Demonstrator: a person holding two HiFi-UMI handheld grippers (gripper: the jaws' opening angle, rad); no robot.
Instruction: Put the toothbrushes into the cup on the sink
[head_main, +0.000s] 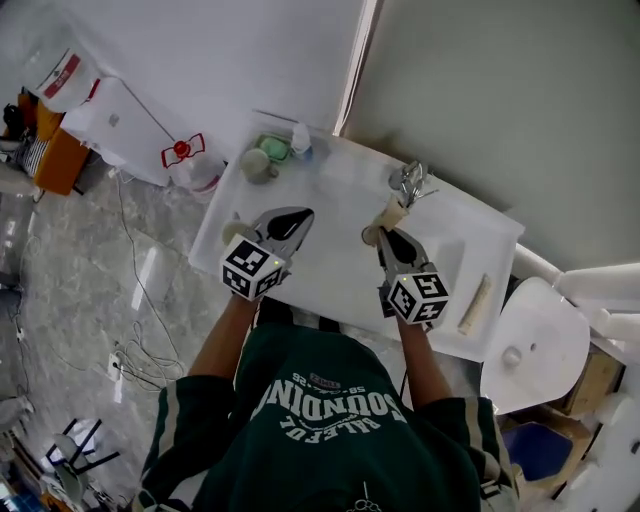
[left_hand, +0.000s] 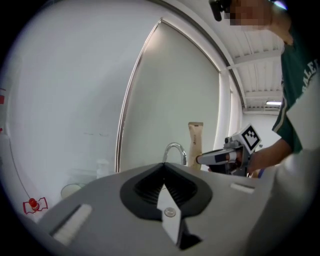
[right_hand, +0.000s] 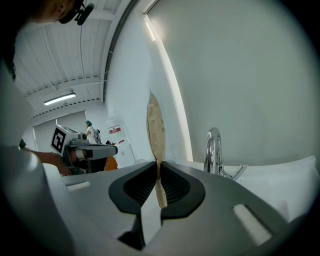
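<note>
My right gripper pinches the wrapped toothbrush near its lower end. Its long axis stands upright, rising above the jaws beside the faucet. My left gripper is pressed together, empty.

A chrome faucet stands at the far side, right of centre. A green soap-like item and a small white bottle sit just beside each other at the far left. White cables trail over the grey marble floor on the left, and a white stool stands at the near right.
</note>
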